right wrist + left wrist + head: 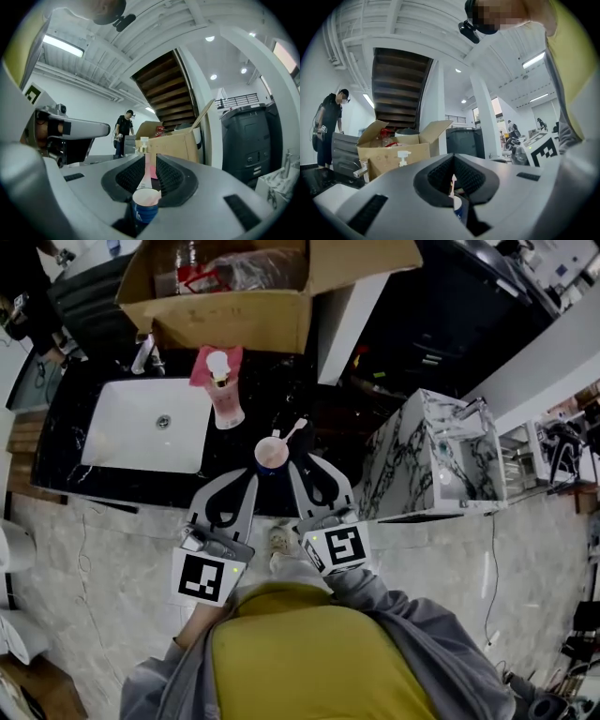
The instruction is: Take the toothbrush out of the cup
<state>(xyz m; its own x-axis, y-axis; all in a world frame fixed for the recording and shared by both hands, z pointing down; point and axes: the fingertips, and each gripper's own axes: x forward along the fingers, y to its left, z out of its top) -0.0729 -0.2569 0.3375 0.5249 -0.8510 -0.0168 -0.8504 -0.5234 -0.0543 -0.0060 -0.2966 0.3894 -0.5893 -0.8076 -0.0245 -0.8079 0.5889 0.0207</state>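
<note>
Head view looks steeply down on a black countertop [281, 381] that carries everything. An open cardboard box [234, 320] stands along its far edge, clear of the working area, and a white sink [112, 442] is set into it at the left. The left gripper [251, 478] and right gripper [292, 467] hang side by side over the counter's near edge, angled inward so that their tips come close to the cup from either side. That probably sets one up to steady the cup while the other pulls. Each gripper's own view shows its jaws drawn in to a narrow slit with nothing clamped, the cup showing low down through the gap. A pink pump bottle [226, 401] stands just behind, beside the sink, likely as ordinary washstand clutter. The cup [271, 455], blue outside and pink within, sits upright near the front edge, within easy reach. The toothbrush [293, 432] is in it, leaning away to the right, its white end well above the rim and offering a free length to pinch.
</note>
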